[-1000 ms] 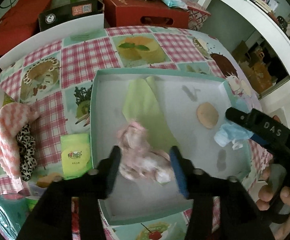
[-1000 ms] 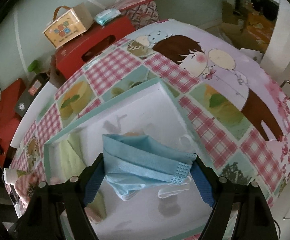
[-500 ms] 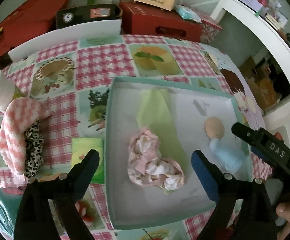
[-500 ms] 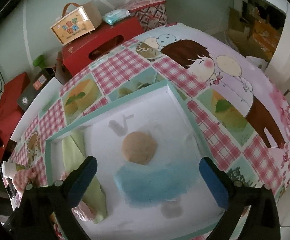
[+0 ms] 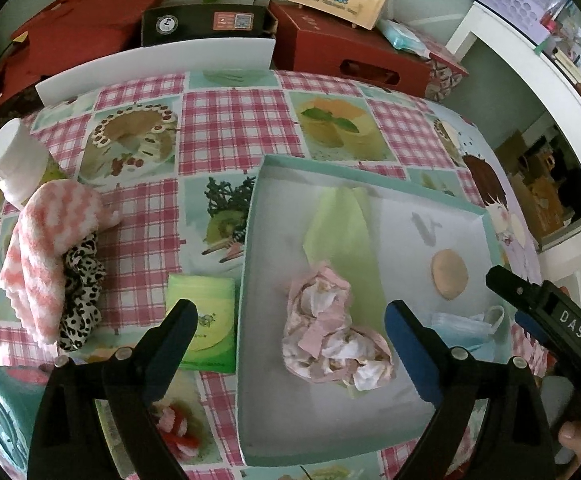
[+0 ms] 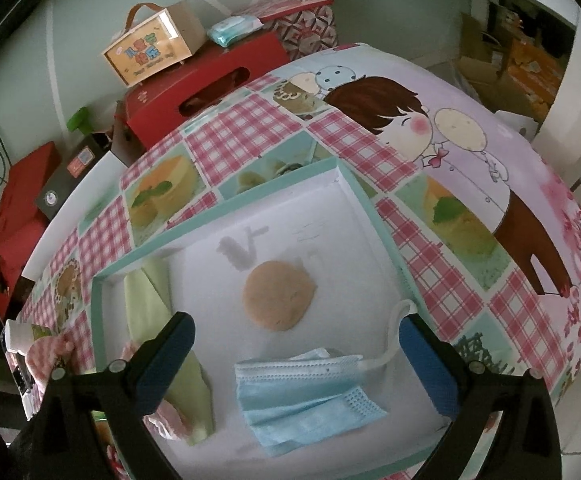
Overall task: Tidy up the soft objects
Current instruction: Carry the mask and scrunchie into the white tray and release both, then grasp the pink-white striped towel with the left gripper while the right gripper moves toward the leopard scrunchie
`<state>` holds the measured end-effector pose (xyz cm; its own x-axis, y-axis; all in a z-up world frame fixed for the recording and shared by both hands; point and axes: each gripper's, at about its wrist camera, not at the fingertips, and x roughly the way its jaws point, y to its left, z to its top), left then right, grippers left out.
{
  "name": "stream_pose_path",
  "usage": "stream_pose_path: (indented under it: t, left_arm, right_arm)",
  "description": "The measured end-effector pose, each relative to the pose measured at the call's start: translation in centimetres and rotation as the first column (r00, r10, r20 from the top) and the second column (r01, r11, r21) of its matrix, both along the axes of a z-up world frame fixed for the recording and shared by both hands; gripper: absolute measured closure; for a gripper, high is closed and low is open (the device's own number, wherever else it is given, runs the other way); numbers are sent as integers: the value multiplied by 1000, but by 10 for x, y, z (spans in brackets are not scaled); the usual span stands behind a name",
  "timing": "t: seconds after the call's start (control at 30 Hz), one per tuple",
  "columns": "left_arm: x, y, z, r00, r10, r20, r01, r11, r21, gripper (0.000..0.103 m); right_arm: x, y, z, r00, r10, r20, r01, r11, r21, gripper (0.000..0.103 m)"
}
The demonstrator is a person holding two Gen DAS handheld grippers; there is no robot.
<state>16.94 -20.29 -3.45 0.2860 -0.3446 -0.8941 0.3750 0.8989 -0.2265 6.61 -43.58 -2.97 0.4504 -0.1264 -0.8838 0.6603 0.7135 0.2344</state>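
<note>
Left of the teal tray (image 5: 246, 280), the pink towel (image 5: 46, 252) lies lengthwise near-to-far, closest to the released, empty left gripper (image 5: 290, 332). From the right wrist, the right gripper (image 6: 296, 354) gapes empty over the blue mask (image 6: 306, 396) in the tray (image 6: 98, 320).

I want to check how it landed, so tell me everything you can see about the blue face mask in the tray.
The blue face mask is a pleated disposable one of thin, papery-looking fabric, folded over on itself and a bit crumpled. It lies flat on the white floor of the tray, below the round tan pad, apart from it. A white ear loop curls out toward the tray's right wall. It lies between the fingers of the open right tool; neither presses on it.
</note>
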Motion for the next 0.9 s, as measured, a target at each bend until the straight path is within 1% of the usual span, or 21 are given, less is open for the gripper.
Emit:
stream_pose_path:
  t: [0.13, 0.3, 0.47, 0.6, 0.7, 0.83, 0.9]
  left_arm:
    - [1, 3, 2, 1000, 8, 18, -8, 1000, 5, 8]
    - [5, 14, 11, 999, 33, 37, -32, 999, -30, 8]
    - [11, 28, 13, 997, 72, 27, -70, 997, -41, 8]
    - [16, 42, 16, 995, 100, 24, -99, 994, -56, 8]
    - [22, 60, 21, 989, 143, 23, -141, 987, -79, 8]
    - [29, 89, 31, 975, 215, 52, -211, 975, -70, 8]
    - [34, 107, 33, 965, 256, 54, -252, 965, -71, 8]
  right_arm:
    - [0, 1, 2, 1000, -3, -8, 2, 1000, -13, 0]
    - [2, 11, 14, 1000, 23, -6, -23, 997, -76, 0]
    - [7, 23, 17, 998, 56, 10, -55, 996, -74, 0]
    - [16, 39, 18, 994, 108, 9, -107, 991, -81, 0]
    - [24, 54, 19, 989, 148, 8, -146, 985, -89, 0]
    - [35, 78, 17, 973, 228, 14, -227, 971, -77, 0]
    - [40, 88, 16, 967, 254, 14, -253, 965, -76, 0]
